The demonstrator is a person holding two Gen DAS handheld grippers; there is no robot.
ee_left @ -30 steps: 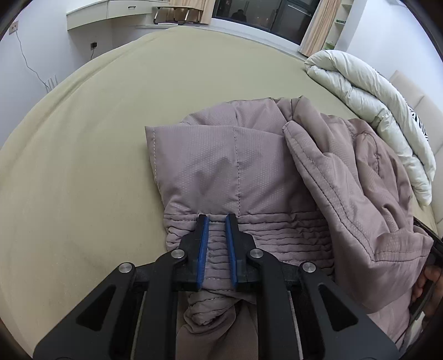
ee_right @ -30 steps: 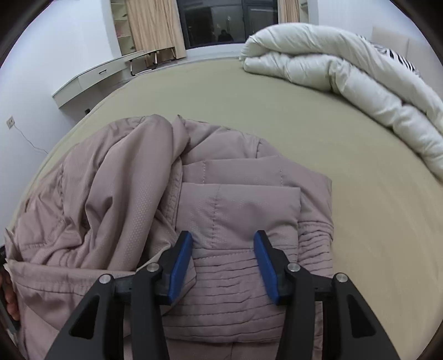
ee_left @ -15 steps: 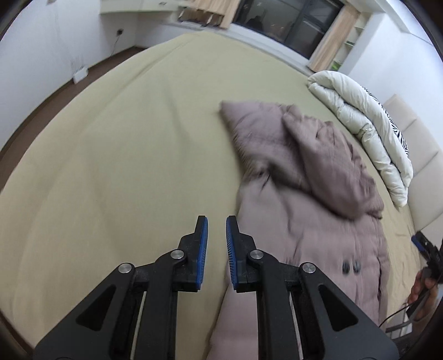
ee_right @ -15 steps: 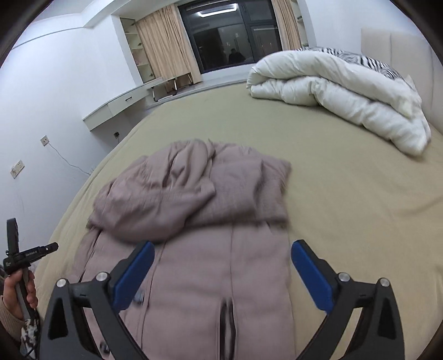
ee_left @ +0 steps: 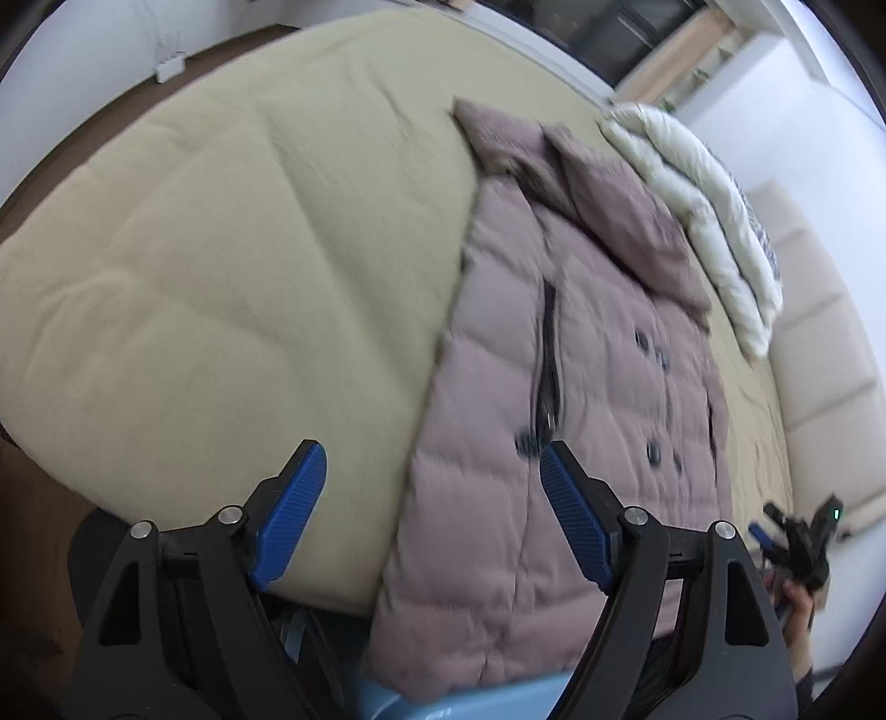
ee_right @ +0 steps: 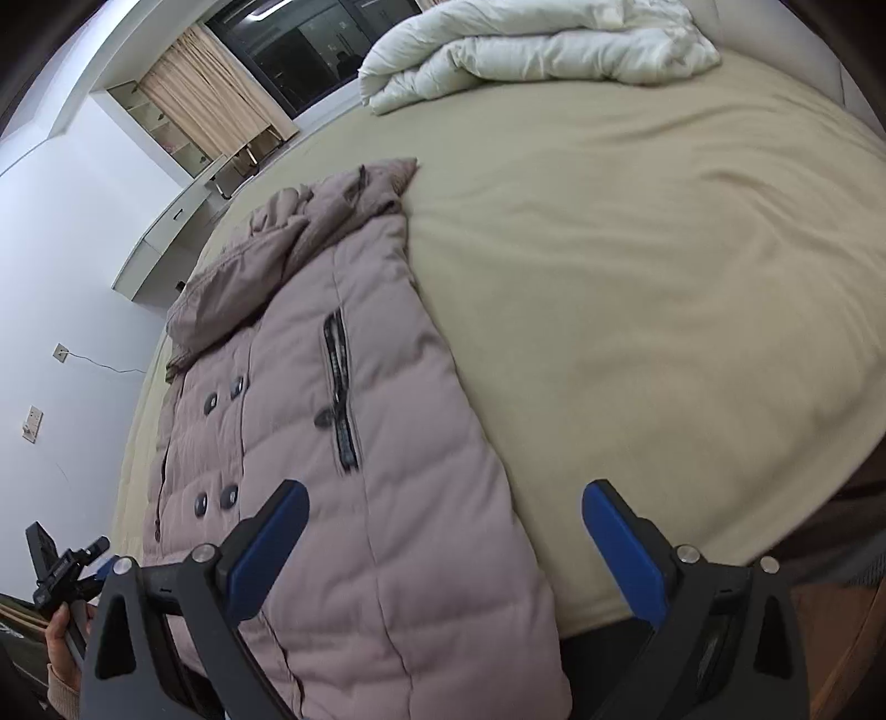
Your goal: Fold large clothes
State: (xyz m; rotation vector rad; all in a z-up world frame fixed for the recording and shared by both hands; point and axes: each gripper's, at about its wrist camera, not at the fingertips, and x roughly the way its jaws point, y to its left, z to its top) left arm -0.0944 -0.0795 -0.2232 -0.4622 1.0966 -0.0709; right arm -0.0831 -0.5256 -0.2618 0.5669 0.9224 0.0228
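A mauve quilted coat point(ee_left: 581, 387) lies lengthwise on the beige bed, its hem hanging over the near edge and its sleeves folded in over the collar end. It also shows in the right wrist view point(ee_right: 354, 443), with dark buttons and a zip pocket. My left gripper point(ee_left: 432, 487) is open and empty above the coat's left hem edge. My right gripper point(ee_right: 443, 531) is open and empty above the coat's right hem edge.
The beige bed point(ee_right: 637, 277) stretches wide to the right of the coat. A rolled white duvet point(ee_right: 526, 44) lies at the far end. A padded headboard point(ee_left: 819, 343) runs along the right. A white desk point(ee_right: 166, 238) stands by the far wall.
Both grippers have pulled back from the folded sleeves to the hem end of the coat. My left gripper has let go of the sleeve cuff and opened; the right has opened wider.
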